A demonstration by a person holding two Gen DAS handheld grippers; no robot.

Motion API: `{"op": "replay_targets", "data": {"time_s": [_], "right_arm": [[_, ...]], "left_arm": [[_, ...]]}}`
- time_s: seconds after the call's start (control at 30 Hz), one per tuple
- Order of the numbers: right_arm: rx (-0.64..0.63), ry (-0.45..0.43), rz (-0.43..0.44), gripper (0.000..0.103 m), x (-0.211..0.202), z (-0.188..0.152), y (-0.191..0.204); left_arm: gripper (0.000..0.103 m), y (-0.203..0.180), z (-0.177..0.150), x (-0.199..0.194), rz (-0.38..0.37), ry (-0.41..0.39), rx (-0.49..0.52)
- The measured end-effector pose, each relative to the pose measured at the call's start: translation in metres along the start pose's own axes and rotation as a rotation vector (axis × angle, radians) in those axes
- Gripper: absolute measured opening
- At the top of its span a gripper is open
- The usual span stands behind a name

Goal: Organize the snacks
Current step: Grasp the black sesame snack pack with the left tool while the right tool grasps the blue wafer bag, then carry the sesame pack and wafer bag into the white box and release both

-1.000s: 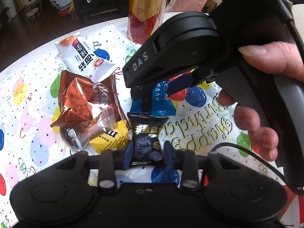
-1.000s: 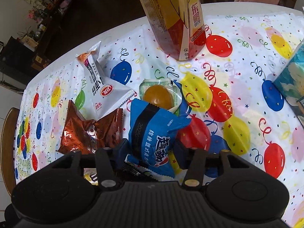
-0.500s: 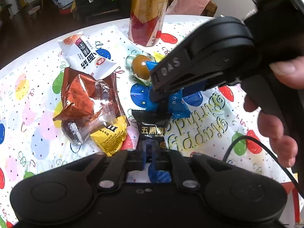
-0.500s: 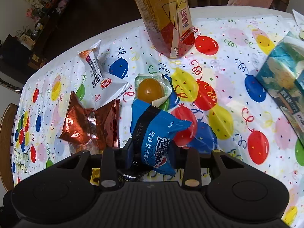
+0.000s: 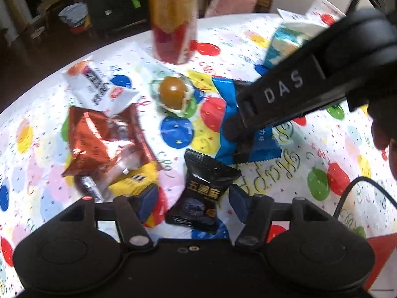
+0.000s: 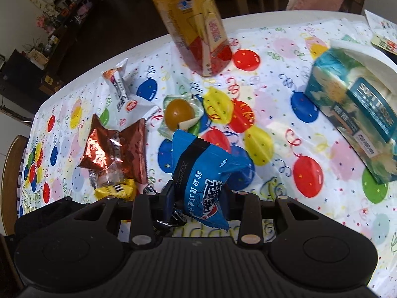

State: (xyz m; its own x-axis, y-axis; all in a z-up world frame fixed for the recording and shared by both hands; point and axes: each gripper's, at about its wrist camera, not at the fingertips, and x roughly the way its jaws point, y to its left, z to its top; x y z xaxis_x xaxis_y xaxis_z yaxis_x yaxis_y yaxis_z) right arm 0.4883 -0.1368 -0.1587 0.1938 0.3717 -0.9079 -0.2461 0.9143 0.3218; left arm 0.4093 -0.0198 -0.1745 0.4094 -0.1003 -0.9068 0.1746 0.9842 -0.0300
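Note:
A black snack packet (image 5: pixel 202 193) lies on the balloon tablecloth (image 5: pixel 178 129) between the spread fingers of my left gripper (image 5: pixel 192 200), which is open and not touching it. My right gripper (image 6: pixel 198 198) is shut on a blue snack packet (image 6: pixel 198 171) and holds it above the cloth. In the left wrist view that blue packet (image 5: pixel 224 104) hangs from the right gripper (image 5: pixel 239 136) just beyond the black one. A person's hand holds the right gripper's handle at the right edge.
To the left lie a white packet (image 6: pixel 126 99), a brown foil packet (image 6: pixel 111 149) and a yellow packet (image 6: pixel 116 188). An orange jelly cup (image 6: pixel 178 114) sits mid-table, a tall orange drink bottle (image 6: pixel 196 24) behind it, and a tissue pack (image 6: pixel 354 114) on the right.
My left gripper, shut on the black packet half a second ago, has opened and let it go. The right gripper has risen and drawn back with the blue packet.

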Motion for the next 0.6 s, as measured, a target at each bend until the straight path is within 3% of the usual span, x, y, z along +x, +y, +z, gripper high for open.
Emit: {"op": "replay_targets", "data": {"time_s": [0.07, 0.2, 0.6], "right_arm": [[0.011, 0.003, 0.006, 0.035, 0.0, -0.002, -0.004], [0.014, -0.001, 0.002, 0.035, -0.003, -0.004, -0.009], [-0.008, -0.043, 0.007, 0.035, -0.042, -0.016, 0.004]], "left_arm": [[0.04, -0.005, -0.001, 0.005, 0.013, 0.015, 0.033], [0.029, -0.011, -0.001, 0.005, 0.031, 0.007, 0.073], [0.027, 0.003, -0.008, -0.03, 0.016, -0.037, -0.003]]}}
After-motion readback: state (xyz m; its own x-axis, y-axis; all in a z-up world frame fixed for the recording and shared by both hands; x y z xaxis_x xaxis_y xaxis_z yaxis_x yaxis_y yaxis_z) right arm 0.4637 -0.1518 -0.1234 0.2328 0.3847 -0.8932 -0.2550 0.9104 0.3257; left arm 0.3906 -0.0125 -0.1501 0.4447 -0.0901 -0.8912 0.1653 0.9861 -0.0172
